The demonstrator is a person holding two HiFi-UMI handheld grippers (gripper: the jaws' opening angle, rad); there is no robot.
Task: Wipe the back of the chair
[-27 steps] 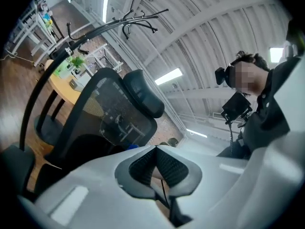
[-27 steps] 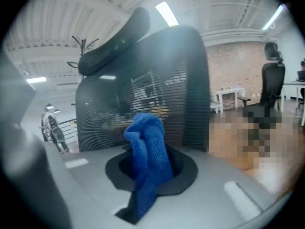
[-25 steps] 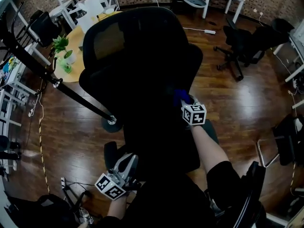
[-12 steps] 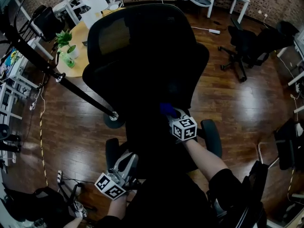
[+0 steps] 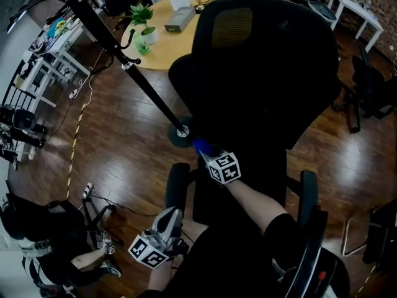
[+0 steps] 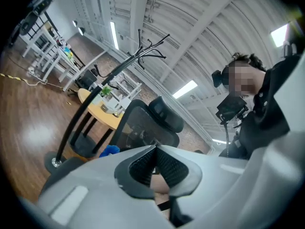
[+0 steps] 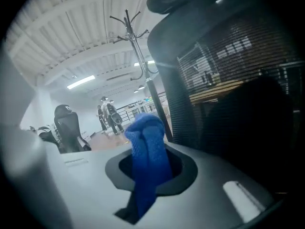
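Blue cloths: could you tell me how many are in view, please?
1: a blue woven cloth, clamped in the right gripper beside the black mesh chair back.

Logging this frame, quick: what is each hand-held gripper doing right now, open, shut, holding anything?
Left hand-held gripper: closed, nothing between its jaws.
Right hand-held gripper: closed on the blue cloth.

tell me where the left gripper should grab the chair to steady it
Probably the left armrest, the long narrow pad just ahead of the left gripper. Come down from above and close across its narrow width; the chair back is too broad to pinch. The jaws are shut now, so they would need opening first. The right gripper holds the cloth.
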